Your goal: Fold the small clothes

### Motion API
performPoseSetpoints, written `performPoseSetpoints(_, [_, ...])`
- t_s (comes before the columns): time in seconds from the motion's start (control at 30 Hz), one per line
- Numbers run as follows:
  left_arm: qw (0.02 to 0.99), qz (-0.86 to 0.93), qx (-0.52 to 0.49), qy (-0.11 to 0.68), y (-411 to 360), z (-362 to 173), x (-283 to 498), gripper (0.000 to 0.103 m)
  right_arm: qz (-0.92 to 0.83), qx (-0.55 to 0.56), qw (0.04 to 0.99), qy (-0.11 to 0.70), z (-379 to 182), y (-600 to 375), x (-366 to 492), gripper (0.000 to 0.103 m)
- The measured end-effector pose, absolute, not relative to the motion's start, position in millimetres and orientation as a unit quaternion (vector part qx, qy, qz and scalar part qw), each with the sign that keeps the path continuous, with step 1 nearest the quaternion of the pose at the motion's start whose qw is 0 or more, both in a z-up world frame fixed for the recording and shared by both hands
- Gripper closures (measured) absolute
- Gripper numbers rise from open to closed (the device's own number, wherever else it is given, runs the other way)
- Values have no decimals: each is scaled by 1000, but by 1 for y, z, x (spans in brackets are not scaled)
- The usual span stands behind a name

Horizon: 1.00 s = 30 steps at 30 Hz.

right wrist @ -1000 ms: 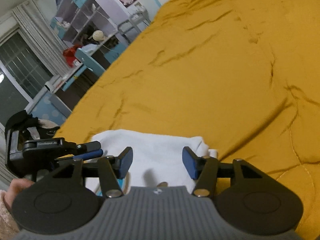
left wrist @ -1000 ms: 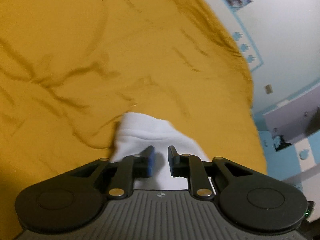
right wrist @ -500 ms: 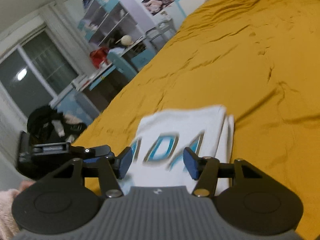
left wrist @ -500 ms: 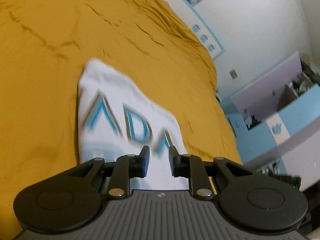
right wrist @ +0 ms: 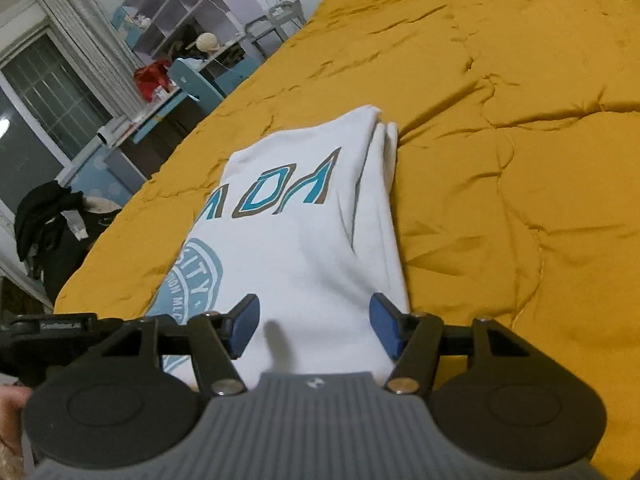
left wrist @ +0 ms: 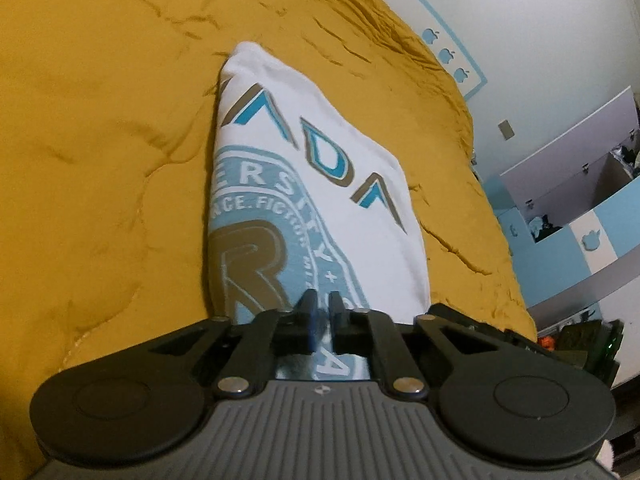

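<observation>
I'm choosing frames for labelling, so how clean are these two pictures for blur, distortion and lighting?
Left wrist view: the white shirt print is readable, slightly soft near the left gripper; fisheye bends the wall. Right wrist view: sharp, dim warm light, a small shadow on the shirt between the open fingers of the right gripper.

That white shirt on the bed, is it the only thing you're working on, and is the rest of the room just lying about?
Part of the job:
- shirt, folded narrow on the yellow bedspread
- left gripper, jaws nearly closed
- right gripper, jaws wide, just opening, nothing pinched

Just lying about:
- shelves
- blue chair
- dark clothes pile
- wall cupboard
</observation>
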<state>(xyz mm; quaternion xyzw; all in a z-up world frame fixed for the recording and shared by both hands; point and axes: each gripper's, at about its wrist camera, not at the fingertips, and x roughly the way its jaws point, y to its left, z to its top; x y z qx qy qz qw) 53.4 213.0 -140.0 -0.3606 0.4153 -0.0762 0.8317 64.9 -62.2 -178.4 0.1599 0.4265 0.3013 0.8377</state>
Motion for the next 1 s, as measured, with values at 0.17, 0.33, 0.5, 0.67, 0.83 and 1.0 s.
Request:
performPoseSetpoints(0.17, [871, 3, -252, 421, 179, -85, 30, 48, 242, 105, 870, 417, -133, -48, 39, 35])
performPoseSetpoints(0.33, [882, 53, -203, 423, 153, -47, 2, 32, 218, 67, 892, 391, -86, -40, 1, 21])
performPoseSetpoints(0.5, [885, 69, -195, 417, 134, -23, -18, 29, 205, 34, 904, 374, -62, -35, -33, 21])
performPoseSetpoints(0.67, [888, 79, -176, 417, 121, -7, -29, 27, 203, 28, 898, 390, -58, -35, -52, 21])
performPoseSetpoints(0.83, [885, 79, -168, 426, 114, -5, -33, 25, 196, 19, 894, 403, -57, -35, -61, 21])
performPoseSetpoints(1.0, [879, 76, -174, 438, 112, -9, -33, 25, 194, -5, 897, 398, -51, -30, -67, 21])
